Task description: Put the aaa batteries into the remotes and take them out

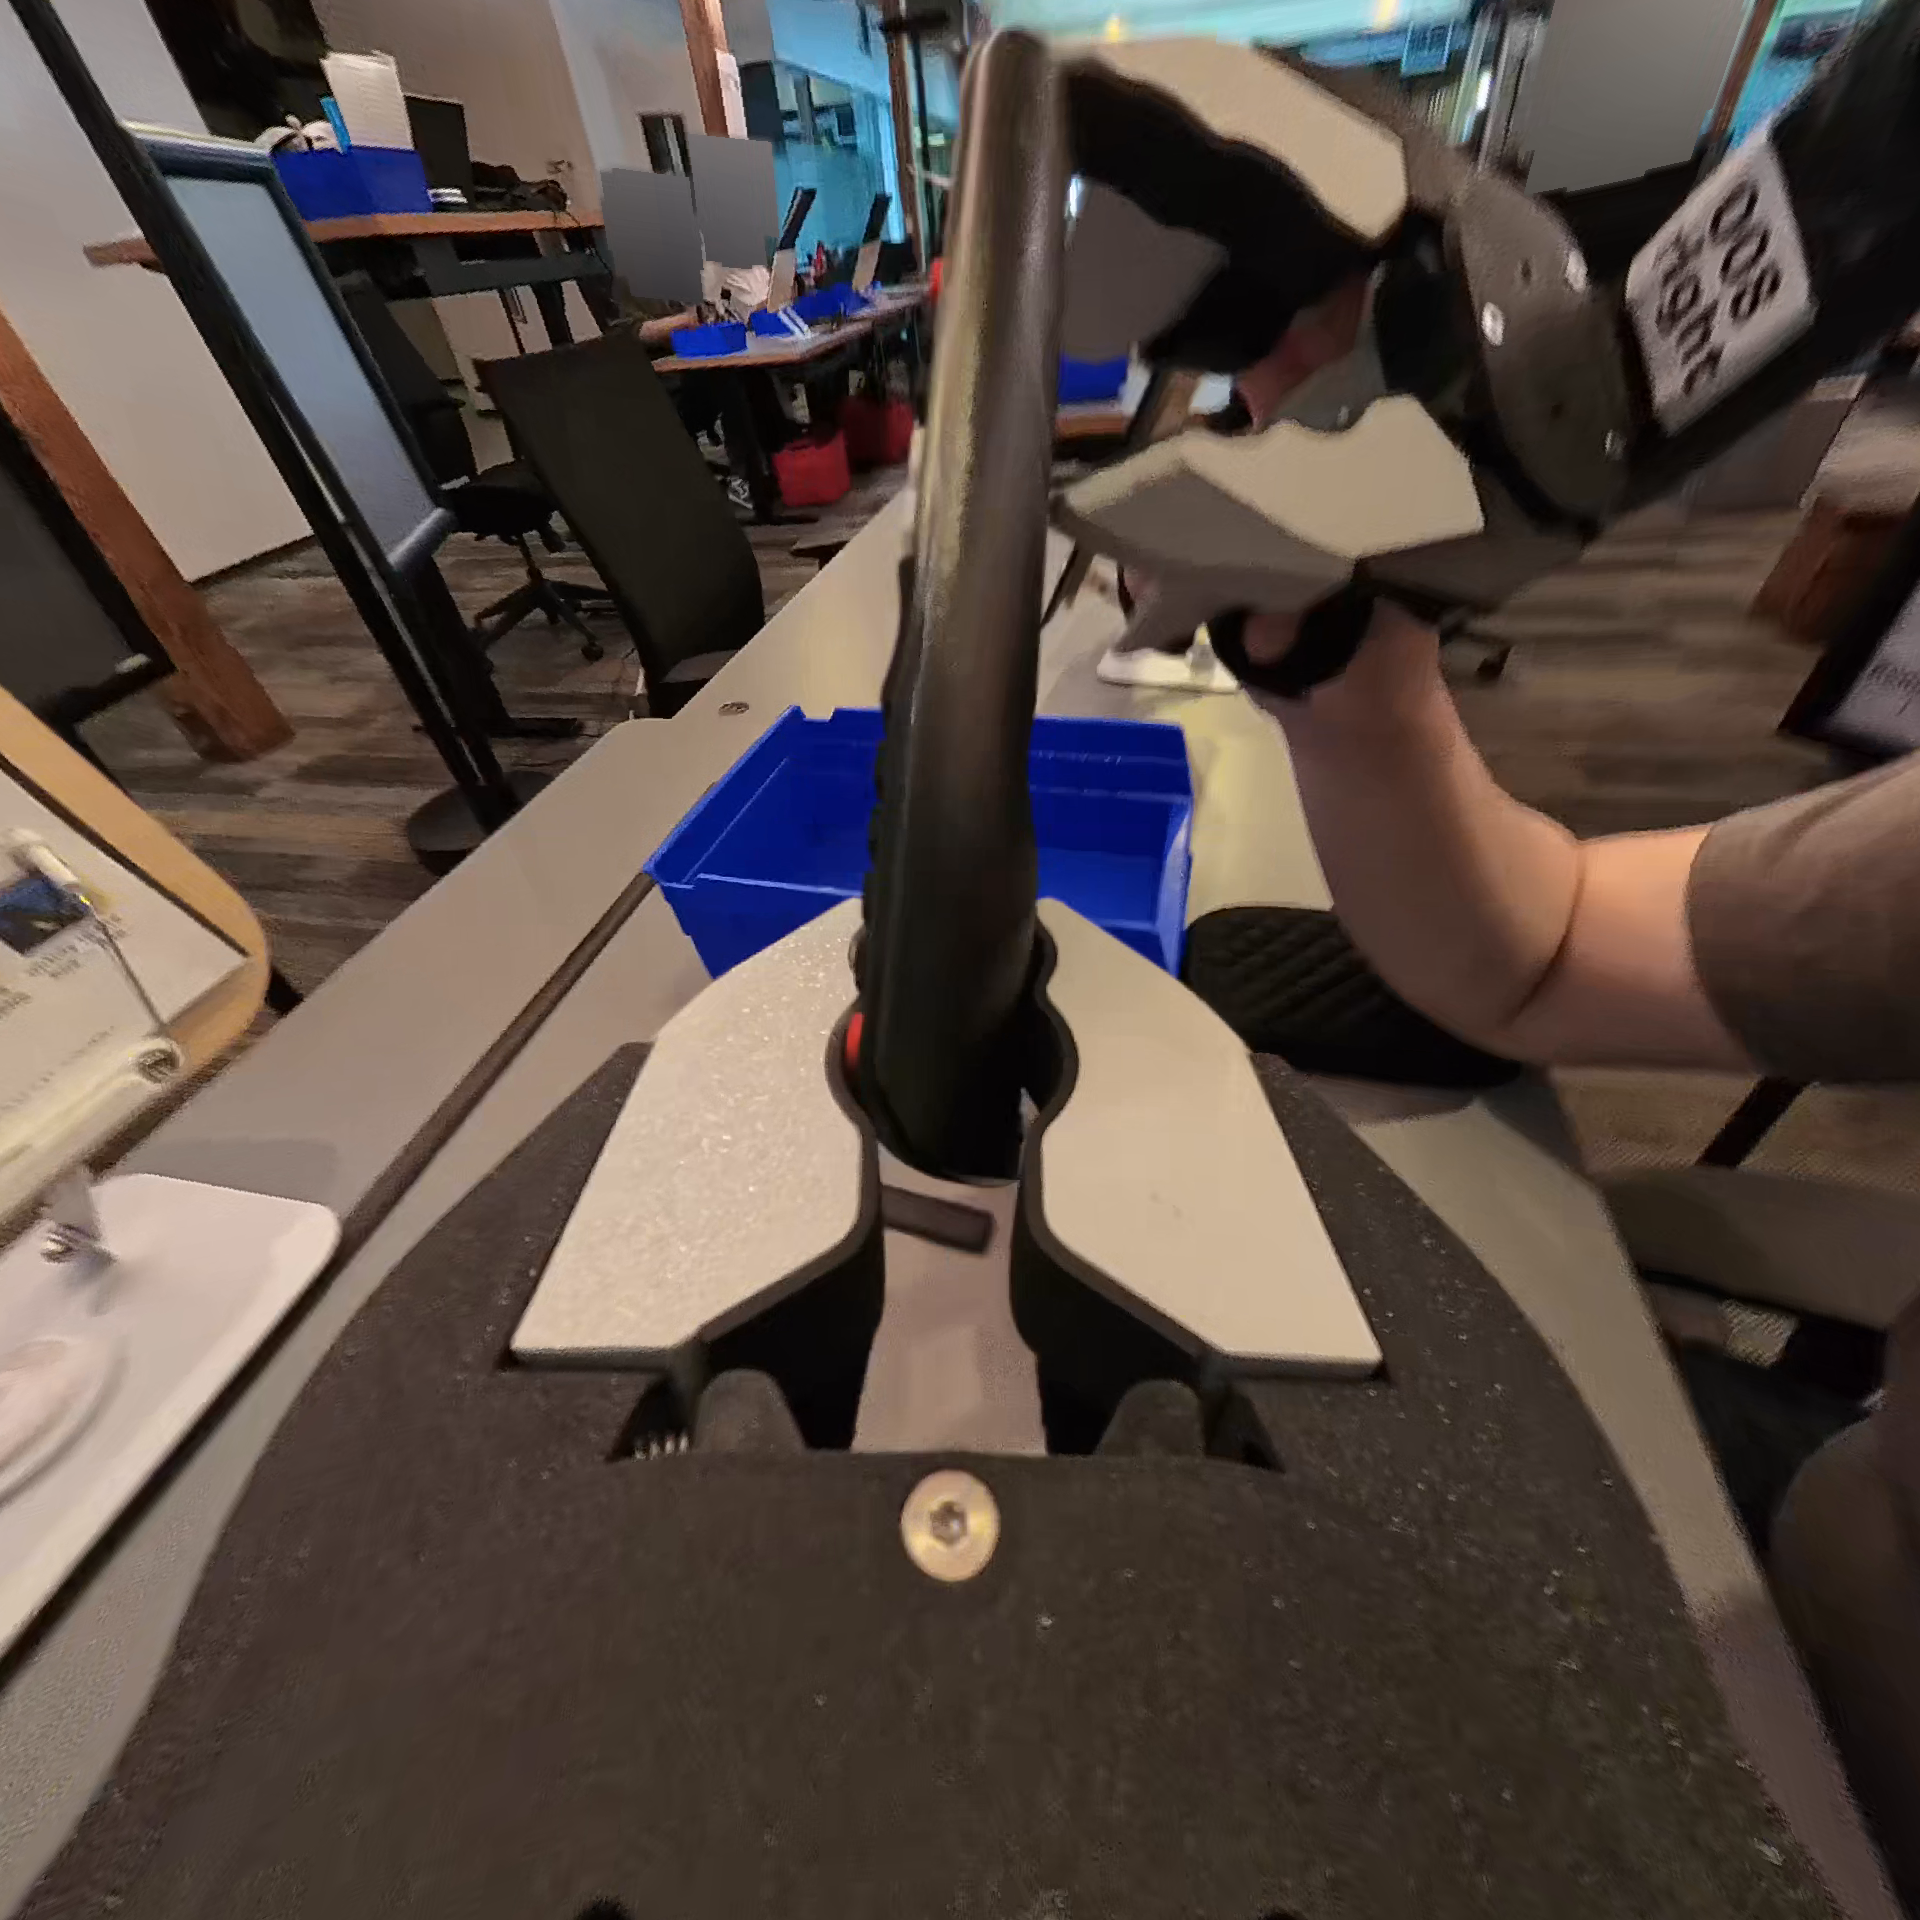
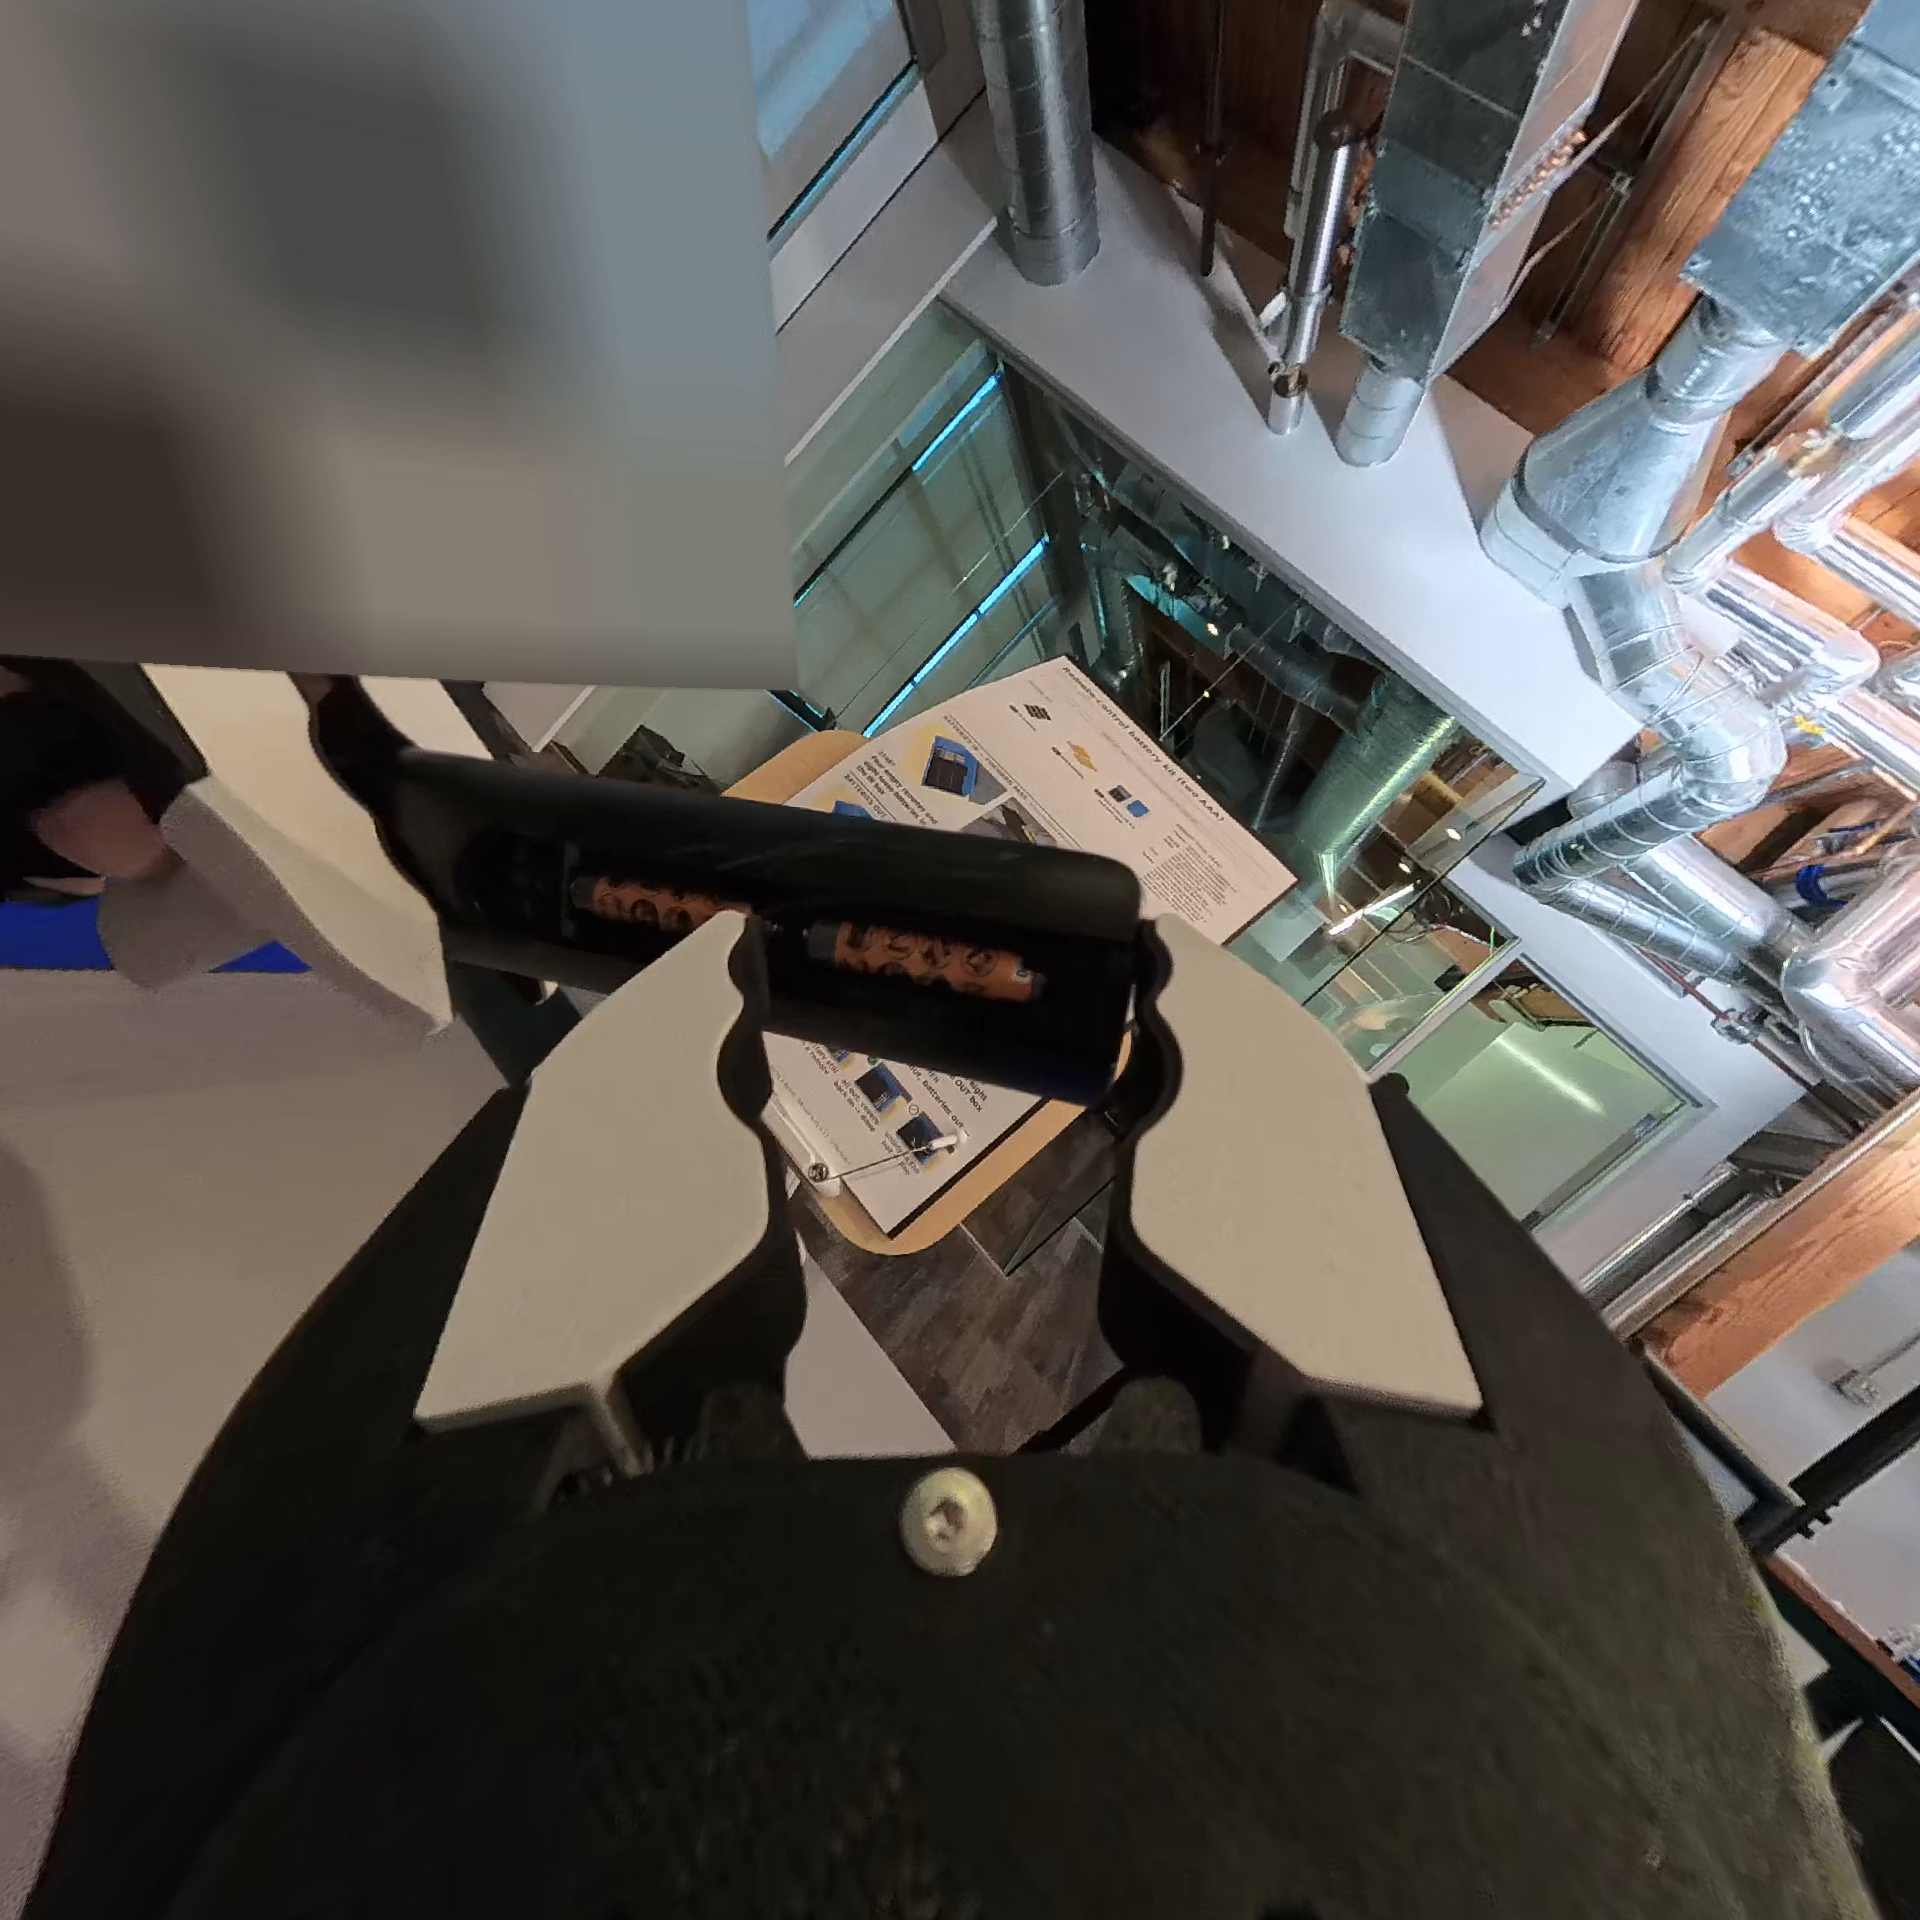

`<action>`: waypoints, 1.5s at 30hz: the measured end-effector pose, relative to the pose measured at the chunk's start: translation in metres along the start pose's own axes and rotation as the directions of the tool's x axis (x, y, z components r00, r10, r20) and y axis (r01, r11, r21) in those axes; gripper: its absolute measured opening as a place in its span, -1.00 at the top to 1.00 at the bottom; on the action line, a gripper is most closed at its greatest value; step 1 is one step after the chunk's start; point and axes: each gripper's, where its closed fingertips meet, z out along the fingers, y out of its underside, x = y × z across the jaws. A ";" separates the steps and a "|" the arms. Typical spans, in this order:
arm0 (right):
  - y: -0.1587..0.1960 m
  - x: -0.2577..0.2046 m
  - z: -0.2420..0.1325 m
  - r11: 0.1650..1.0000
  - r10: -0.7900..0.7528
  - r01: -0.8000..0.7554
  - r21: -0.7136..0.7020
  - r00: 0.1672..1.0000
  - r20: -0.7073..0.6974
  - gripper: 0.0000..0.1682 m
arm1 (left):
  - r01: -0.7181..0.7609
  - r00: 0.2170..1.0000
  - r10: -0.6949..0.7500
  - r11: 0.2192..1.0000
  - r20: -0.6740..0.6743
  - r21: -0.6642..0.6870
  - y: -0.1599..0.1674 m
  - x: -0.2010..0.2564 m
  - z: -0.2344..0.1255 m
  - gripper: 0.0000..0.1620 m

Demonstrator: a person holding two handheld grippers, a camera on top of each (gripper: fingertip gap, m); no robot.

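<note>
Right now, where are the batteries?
In the right wrist view, two AAA batteries sit inside the black remote's open compartment, held up in the air, just in front of the right tool.

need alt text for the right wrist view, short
The right gripper, jaws open, reaches around the end of a black plastic remote whose open battery bay holds two orange-and-black AAA batteries. Behind it are a printed instruction sheet and silver ceiling ducts.

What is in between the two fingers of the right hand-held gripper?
The black remote's end with a battery in its open compartment, in the right wrist view.
</note>
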 end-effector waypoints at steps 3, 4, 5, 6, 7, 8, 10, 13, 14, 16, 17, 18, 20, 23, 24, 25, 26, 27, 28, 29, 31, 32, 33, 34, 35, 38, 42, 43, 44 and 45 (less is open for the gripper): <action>-0.003 -0.009 0.004 0.996 0.083 -0.084 0.020 0.996 0.028 -0.06 | 0.010 0.999 -0.010 1.000 0.038 -0.003 0.001 -0.006 -0.001 0.71; -0.003 -0.009 0.005 0.996 0.090 -0.091 0.025 0.996 0.015 -0.10 | -0.001 0.999 0.001 1.000 0.052 -0.003 0.001 -0.006 -0.001 0.71; -0.003 -0.009 0.006 0.997 0.079 -0.079 0.022 0.997 -0.005 -0.14 | -0.008 0.998 0.008 1.000 0.060 -0.002 0.000 -0.006 -0.001 0.71; -0.002 -0.009 0.007 0.998 0.059 -0.058 0.011 0.998 -0.030 -0.16 | -0.018 0.997 0.018 1.000 0.071 -0.005 -0.001 -0.006 -0.001 0.71; 0.000 -0.009 0.008 0.999 0.041 -0.041 -0.003 0.998 -0.051 -0.18 | -0.037 0.995 0.037 0.999 0.091 -0.005 -0.002 -0.006 -0.001 0.71; 0.002 -0.009 0.009 0.999 0.030 -0.031 -0.015 0.997 -0.066 -0.21 | -0.052 0.993 0.052 0.999 0.109 -0.005 -0.003 -0.006 0.000 0.71; 0.004 -0.010 0.011 0.999 0.030 -0.032 -0.025 0.995 -0.091 -0.28 | -0.067 0.988 0.068 0.998 0.141 -0.008 -0.003 -0.007 0.000 0.71; 0.004 -0.010 0.013 0.999 0.037 -0.039 -0.012 0.992 -0.122 -0.35 | -0.077 0.983 0.077 0.997 0.165 -0.006 -0.004 -0.006 0.002 0.71; 0.005 -0.010 0.013 0.999 0.030 -0.032 -0.015 0.991 -0.130 -0.37 | -0.084 0.981 0.084 0.996 0.175 -0.011 -0.003 -0.006 0.003 0.71; 0.004 -0.010 0.013 1.000 0.025 -0.027 -0.013 0.991 -0.133 -0.38 | -0.108 0.974 0.109 0.994 0.200 -0.012 -0.005 -0.007 0.002 0.71; 0.004 -0.009 0.012 1.000 0.026 -0.028 -0.011 0.991 -0.131 -0.38 | -0.114 0.972 0.115 0.993 0.203 -0.017 -0.005 -0.006 0.002 0.71; 0.004 -0.009 0.012 1.000 0.027 -0.029 -0.011 0.991 -0.127 -0.37 | -0.123 0.970 0.124 0.992 0.211 -0.017 -0.005 -0.006 0.002 0.71; 0.003 -0.008 0.011 1.000 0.022 -0.023 -0.012 0.992 -0.123 -0.35 | -0.130 0.969 0.131 0.991 0.212 -0.018 -0.006 -0.005 0.001 0.71; 0.002 -0.008 0.010 1.000 0.014 -0.016 -0.009 0.992 -0.126 -0.34 | -0.132 0.968 0.132 0.991 0.213 -0.014 -0.007 -0.004 0.001 0.71; 0.002 -0.008 0.010 1.000 0.015 -0.016 -0.010 0.992 -0.127 -0.34 | -0.137 0.967 0.137 0.990 0.217 -0.016 -0.007 -0.004 0.001 0.71; 0.002 -0.008 0.010 1.000 0.018 -0.019 -0.011 0.992 -0.127 -0.34 | -0.140 0.965 0.140 0.990 0.222 -0.016 -0.008 -0.004 0.001 0.71; 0.002 -0.008 0.010 1.000 0.019 -0.020 -0.012 0.992 -0.128 -0.34 | -0.147 0.962 0.148 0.989 0.229 -0.020 -0.007 -0.004 0.001 0.71; 0.002 -0.007 0.010 1.000 0.017 -0.019 -0.014 0.991 -0.129 -0.34 | -0.160 0.958 0.161 0.987 0.238 -0.023 -0.008 -0.004 0.001 0.71; 0.001 -0.007 0.009 1.000 0.015 -0.018 -0.015 0.991 -0.131 -0.34 | -0.170 0.954 0.171 0.985 0.245 -0.024 -0.008 -0.004 0.001 0.71; 0.001 -0.007 0.009 1.000 0.011 -0.013 -0.013 0.991 -0.133 -0.34 | -0.179 0.951 0.180 0.983 0.251 -0.026 -0.008 -0.004 0.001 0.71; 0.001 -0.007 0.008 1.000 0.011 -0.014 -0.016 0.991 -0.132 -0.34 | -0.192 0.946 0.193 0.981 0.262 -0.030 -0.009 -0.003 0.001 0.71; 0.001 -0.007 0.008 1.000 0.017 -0.019 -0.020 0.992 -0.129 -0.34 | -0.189 0.947 0.190 0.982 0.259 -0.030 -0.008 -0.003 0.002 0.71; 0.002 -0.007 0.007 1.000 0.017 -0.019 -0.022 0.992 -0.127 -0.33 | -0.184 0.949 0.185 0.983 0.256 -0.028 -0.008 -0.003 0.002 0.71; 0.002 -0.007 0.007 1.000 0.016 -0.019 -0.023 0.992 -0.125 -0.34 | -0.182 0.950 0.183 0.983 0.253 -0.028 -0.008 -0.002 0.003 0.71; 0.002 -0.007 0.007 1.000 0.015 -0.018 -0.023 0.992 -0.124 -0.33 | -0.181 0.950 0.182 0.983 0.253 -0.028 -0.008 -0.002 0.003 0.71; 0.003 -0.007 0.007 0.999 0.013 -0.016 -0.029 0.993 -0.121 -0.32 | -0.176 0.951 0.179 0.984 0.252 -0.035 -0.006 -0.003 0.003 0.71; 0.006 -0.007 0.008 0.999 0.011 -0.015 -0.036 0.993 -0.116 -0.28 | -0.171 0.951 0.177 0.984 0.252 -0.046 -0.004 -0.005 0.003 0.71; 0.005 -0.006 0.007 1.000 0.009 -0.012 -0.028 0.994 -0.108 -0.24 | -0.169 0.953 0.175 0.985 0.248 -0.045 -0.005 -0.006 0.002 0.71; 0.003 -0.008 0.007 1.000 0.018 -0.019 -0.014 0.996 -0.083 -0.23 | -0.164 0.955 0.169 0.986 0.244 -0.043 -0.005 -0.006 0.000 0.71; 0.001 -0.010 0.007 0.999 0.047 -0.047 0.002 0.998 -0.045 -0.26 | -0.156 0.958 0.161 0.987 0.238 -0.040 -0.006 -0.007 -0.001 0.71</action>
